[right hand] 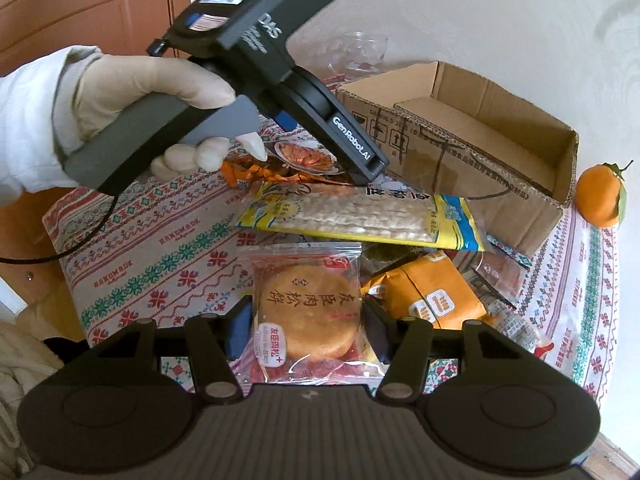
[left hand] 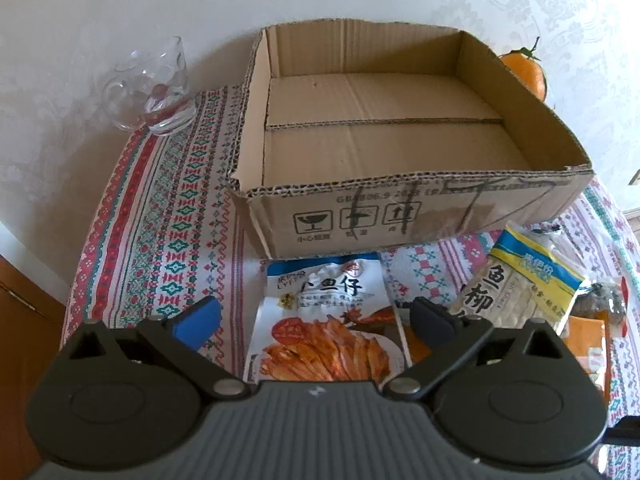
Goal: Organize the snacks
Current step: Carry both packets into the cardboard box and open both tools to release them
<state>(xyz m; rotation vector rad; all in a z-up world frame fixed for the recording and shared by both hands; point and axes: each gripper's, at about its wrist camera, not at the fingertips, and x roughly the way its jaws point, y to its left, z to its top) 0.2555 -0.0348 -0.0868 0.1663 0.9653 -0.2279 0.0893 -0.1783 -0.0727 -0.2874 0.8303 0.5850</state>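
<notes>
My left gripper is open above a white and blue fish snack bag that lies between its fingers, just in front of an empty cardboard box. A yellow and blue pack of fish strips lies to its right. In the right wrist view my right gripper is shut on a clear packet holding a round meat-floss cake, its pads pressing the packet's two sides. A gloved hand holds the left gripper over the fish snack bag, beside the box.
An orange packet and several small wrappers lie right of the cake packet. A mandarin sits beside the box's right end. A glass cup stands left of the box on the patterned tablecloth, near the wall.
</notes>
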